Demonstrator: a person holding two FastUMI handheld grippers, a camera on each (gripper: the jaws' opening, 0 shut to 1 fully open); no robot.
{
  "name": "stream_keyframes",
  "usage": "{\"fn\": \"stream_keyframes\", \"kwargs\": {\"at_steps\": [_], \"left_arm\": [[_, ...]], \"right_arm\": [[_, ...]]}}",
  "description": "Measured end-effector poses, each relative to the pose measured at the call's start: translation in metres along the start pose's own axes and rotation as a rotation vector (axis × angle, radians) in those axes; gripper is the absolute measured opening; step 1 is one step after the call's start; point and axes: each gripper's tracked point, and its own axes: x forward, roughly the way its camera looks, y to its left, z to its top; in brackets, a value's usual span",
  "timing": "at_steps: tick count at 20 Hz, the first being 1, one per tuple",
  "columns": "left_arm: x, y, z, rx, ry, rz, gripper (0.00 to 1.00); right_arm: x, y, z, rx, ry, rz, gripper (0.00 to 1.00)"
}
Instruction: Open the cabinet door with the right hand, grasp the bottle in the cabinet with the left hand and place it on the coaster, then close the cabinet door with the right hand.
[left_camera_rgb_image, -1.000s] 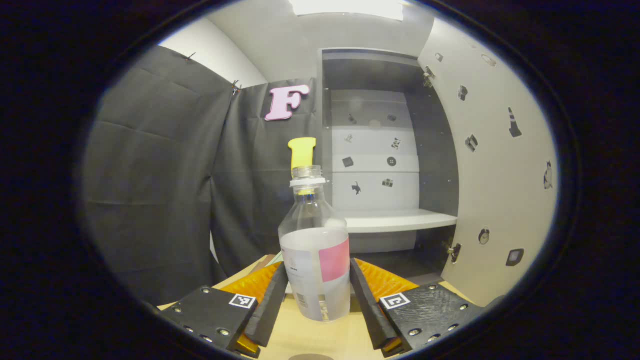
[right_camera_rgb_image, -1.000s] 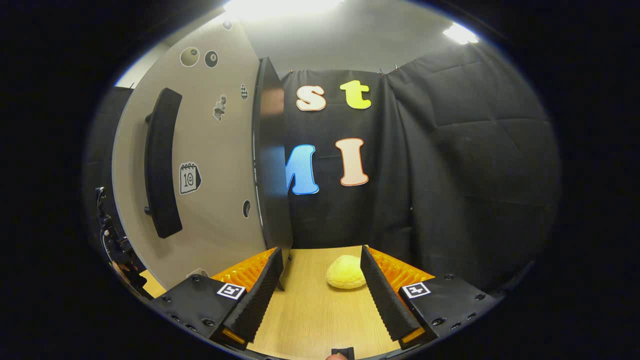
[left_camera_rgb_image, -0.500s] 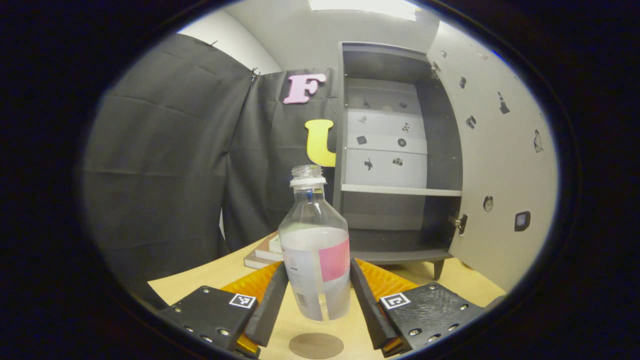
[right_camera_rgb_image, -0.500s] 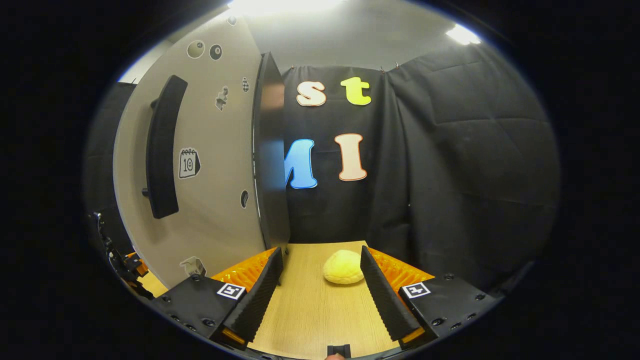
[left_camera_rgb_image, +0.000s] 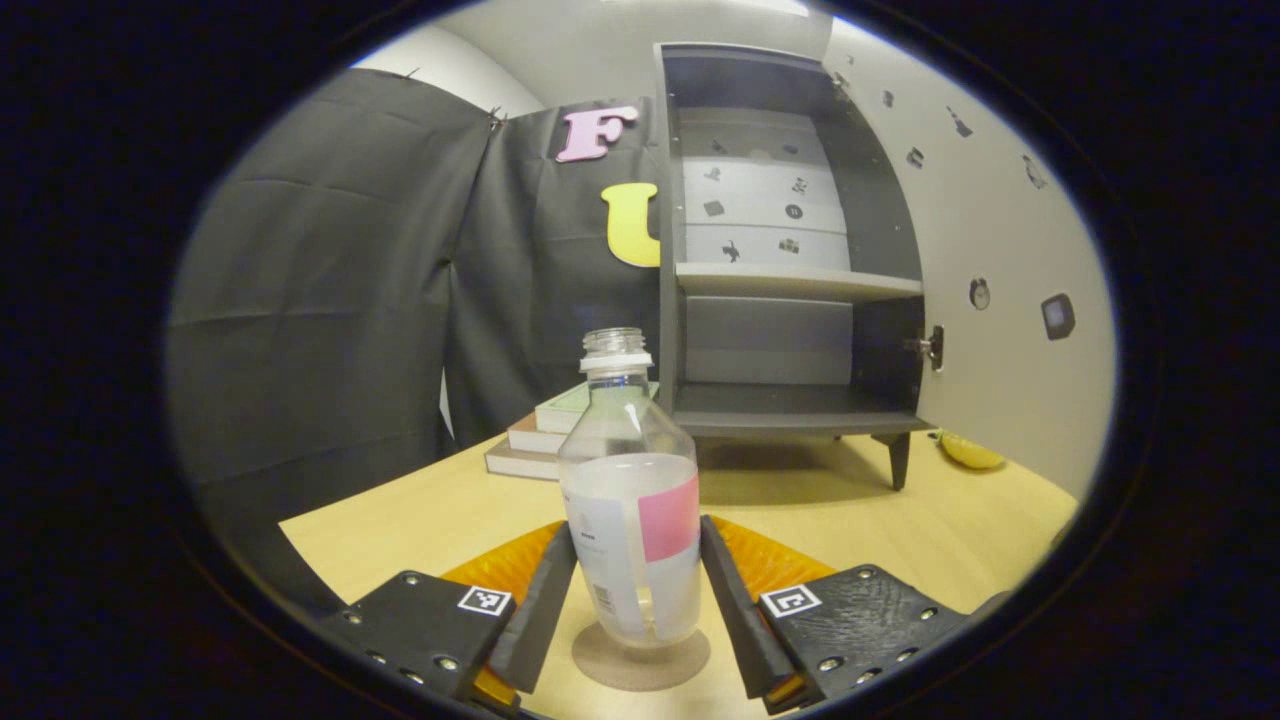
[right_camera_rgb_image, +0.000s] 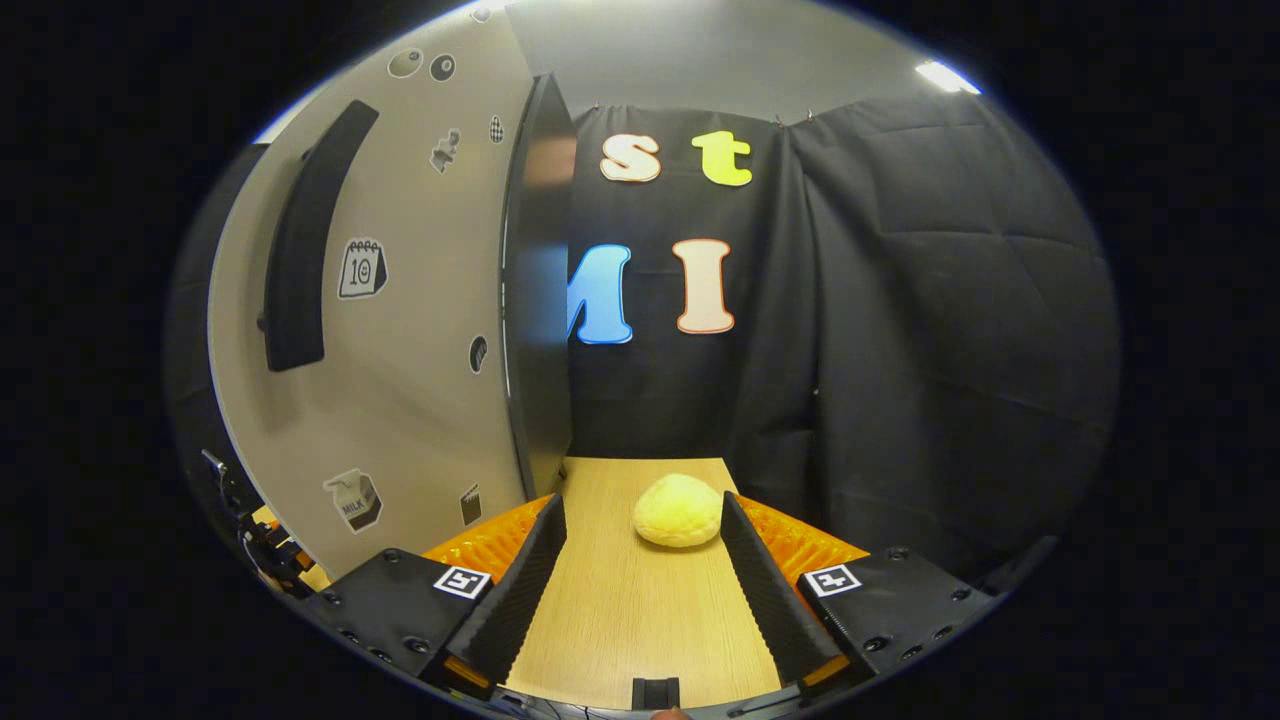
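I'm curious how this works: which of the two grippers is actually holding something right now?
The left gripper: its fingers press both sides of the bottle over the coaster. The right gripper is open with nothing between its fingers.

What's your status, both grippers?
Left gripper shut on bottle, base at coaster. Right gripper open, idle beside open cabinet door. Nothing in the way.

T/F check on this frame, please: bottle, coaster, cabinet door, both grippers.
1. The bottle has its cap on. False: the neck is open, no cap.
2. The bottle's base is over the round coaster. True.
3. The cabinet door is closed. False: it stands open, and the shelves show in the left gripper view.
4. The right gripper holds the yellow lump. False: its fingers are spread and empty; the lump lies on the table beyond them.
5. The left gripper has a finger on each side of the bottle. True.
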Motion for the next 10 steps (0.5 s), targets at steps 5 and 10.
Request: {"fn": "stream_keyframes", "kwargs": {"at_steps": [5,10], "left_arm": [[0.008,0.008,-0.027,0.006,0.018,0.023,0.73],[0.009,0.007,-0.039,0.004,0.010,0.039,0.73]], "right_arm": [[0.000,0.001,-0.003,-0.029,0.016,-0.004,0.98],[0.000,-0.001,-0.001,-0.016,0.005,-0.022,0.94]]}}
